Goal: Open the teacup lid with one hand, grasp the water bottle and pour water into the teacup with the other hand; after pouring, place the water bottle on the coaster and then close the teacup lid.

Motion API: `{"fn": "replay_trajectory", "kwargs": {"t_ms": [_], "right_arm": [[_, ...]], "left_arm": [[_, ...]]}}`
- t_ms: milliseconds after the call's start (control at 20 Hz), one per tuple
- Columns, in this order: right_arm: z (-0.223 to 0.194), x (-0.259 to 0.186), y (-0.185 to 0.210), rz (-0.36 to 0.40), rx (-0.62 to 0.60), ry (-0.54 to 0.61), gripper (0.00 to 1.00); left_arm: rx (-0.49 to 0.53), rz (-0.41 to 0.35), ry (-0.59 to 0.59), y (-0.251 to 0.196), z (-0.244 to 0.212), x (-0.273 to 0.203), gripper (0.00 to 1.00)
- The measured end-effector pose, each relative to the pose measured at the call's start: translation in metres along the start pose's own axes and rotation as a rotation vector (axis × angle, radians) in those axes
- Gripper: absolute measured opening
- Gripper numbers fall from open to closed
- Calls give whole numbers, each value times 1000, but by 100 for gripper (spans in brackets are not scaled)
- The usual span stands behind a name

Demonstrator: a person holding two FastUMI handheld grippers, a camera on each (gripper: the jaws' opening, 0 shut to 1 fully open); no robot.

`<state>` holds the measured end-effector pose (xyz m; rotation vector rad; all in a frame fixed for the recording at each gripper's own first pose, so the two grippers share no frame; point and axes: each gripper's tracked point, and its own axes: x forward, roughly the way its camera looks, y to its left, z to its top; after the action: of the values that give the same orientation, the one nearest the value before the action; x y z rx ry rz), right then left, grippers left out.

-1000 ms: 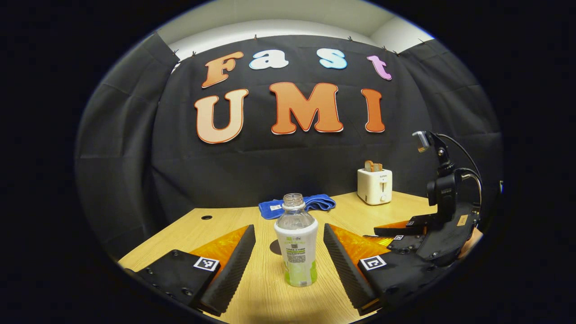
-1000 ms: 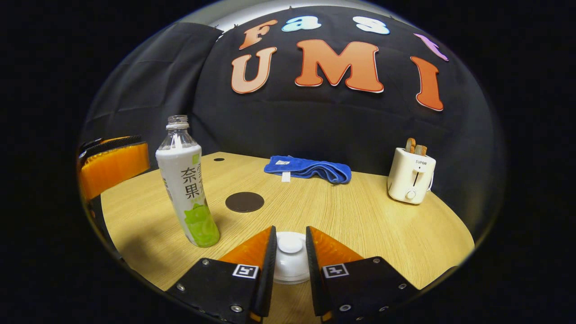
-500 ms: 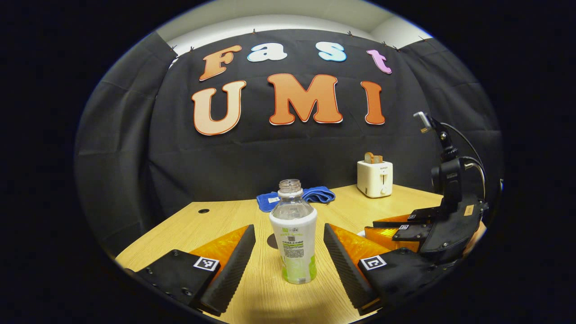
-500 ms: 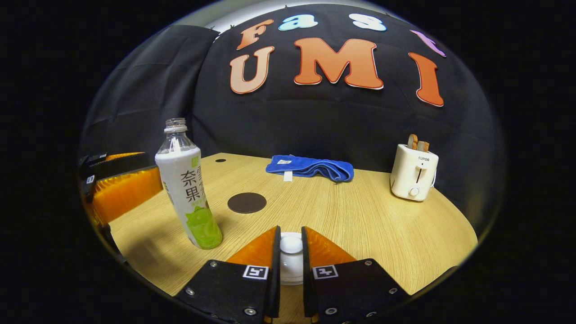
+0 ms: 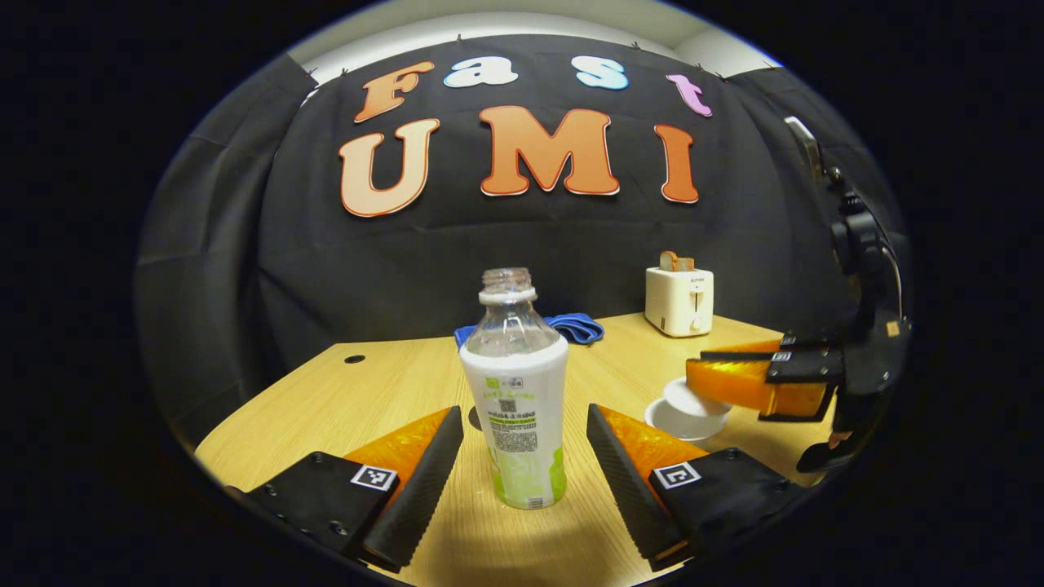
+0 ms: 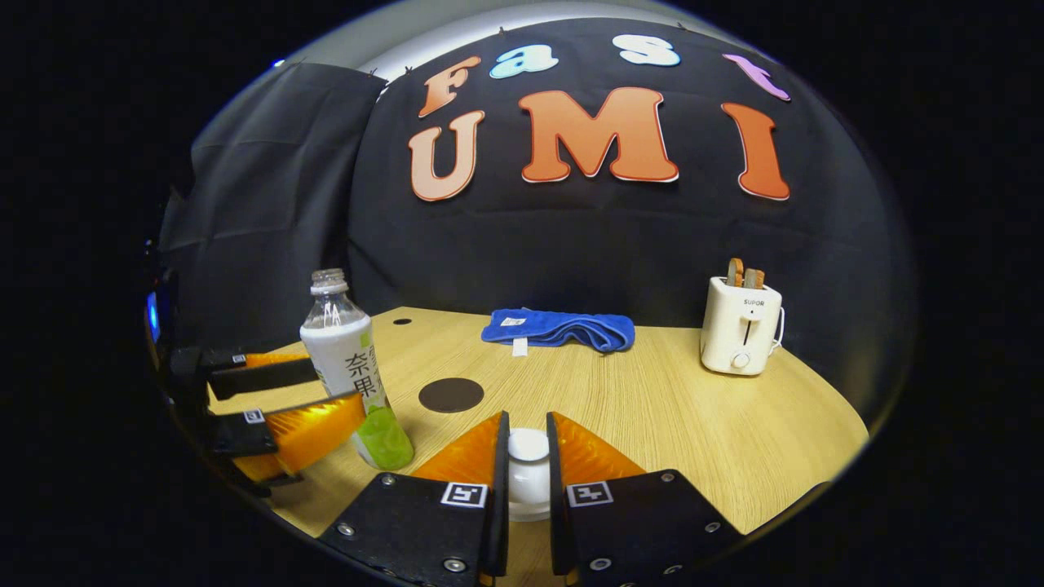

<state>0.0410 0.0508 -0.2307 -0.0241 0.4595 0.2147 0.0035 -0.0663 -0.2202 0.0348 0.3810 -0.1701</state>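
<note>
The left claw (image 5: 524,456) is spread wide on either side of the uncapped water bottle (image 5: 515,408), its fingers clear of the bottle, which stands upright on the desk (image 6: 693,424). The right claw (image 6: 528,456) is clenched on the knob of the teacup lid (image 6: 528,447); in the left gripper view the lid (image 5: 689,397) sits tilted above the white teacup (image 5: 683,420). The dark round coaster (image 6: 450,395) lies just beyond the bottle. A blue cloth (image 6: 559,329) and a toaster (image 6: 739,325) stand at the desk's far edge.

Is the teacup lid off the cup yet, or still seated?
Off. The right gripper pinches the teacup lid by its knob, tilted above the teacup.
</note>
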Motion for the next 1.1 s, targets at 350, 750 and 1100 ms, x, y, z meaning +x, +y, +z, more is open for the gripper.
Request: {"fn": "replay_trajectory", "kwargs": {"t_ms": [350, 750, 1100], "right_arm": [[11, -9, -11, -14, 25, -30, 21], [14, -13, -22, -24, 44, -43, 21], [14, -16, -21, -21, 35, -48, 21]], "left_arm": [[-69, -52, 15, -3, -19, 16, 90], [-100, -43, -25, 9, -21, 19, 81], [-82, -14, -25, 16, -21, 19, 67]]}}
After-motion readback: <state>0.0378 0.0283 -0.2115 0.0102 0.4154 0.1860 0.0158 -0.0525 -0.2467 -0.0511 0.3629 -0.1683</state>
